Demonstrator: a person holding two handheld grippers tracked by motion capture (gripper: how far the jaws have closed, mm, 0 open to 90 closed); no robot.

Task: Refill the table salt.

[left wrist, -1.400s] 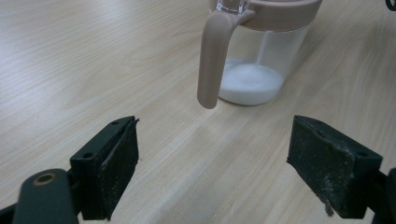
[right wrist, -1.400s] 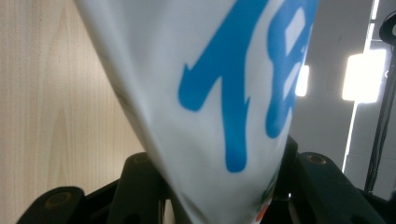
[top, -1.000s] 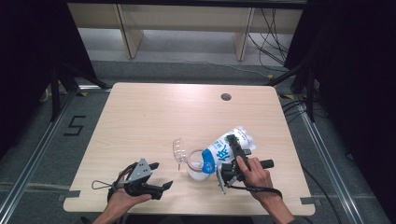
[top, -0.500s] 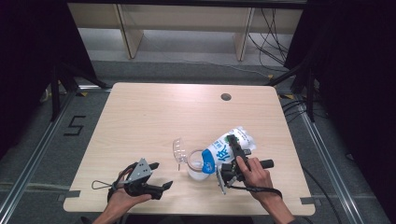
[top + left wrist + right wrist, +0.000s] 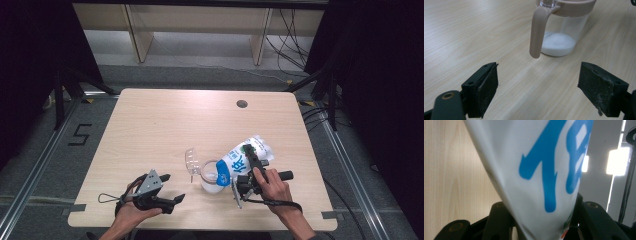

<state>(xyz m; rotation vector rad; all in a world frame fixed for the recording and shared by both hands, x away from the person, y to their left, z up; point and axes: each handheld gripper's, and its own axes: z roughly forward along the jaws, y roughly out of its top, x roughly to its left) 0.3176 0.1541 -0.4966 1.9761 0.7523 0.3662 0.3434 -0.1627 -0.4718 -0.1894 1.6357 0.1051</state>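
Note:
A white bag with blue characters [image 5: 246,154] hangs tilted, its lower end over a clear jug [image 5: 210,179]. My right gripper [image 5: 248,170] is shut on the bag, and in the right gripper view the bag [image 5: 536,170] rises out of the pinch between the black jaws of that gripper [image 5: 541,222]. The jug [image 5: 564,30] has a beige handle [image 5: 536,32] and rim, with white powder [image 5: 557,44] in its bottom. Its clear lid [image 5: 190,161] stands flipped open to the left. My left gripper [image 5: 172,187] rests open near the table's front left edge; its jaws [image 5: 546,92] point at the jug with nothing between them.
The wooden table [image 5: 160,125] has a round cable hole [image 5: 242,104] at the back right. Beyond the far edge, pale shelf legs [image 5: 137,35] stand on the grey floor. Cables [image 5: 290,45] lie at the back right.

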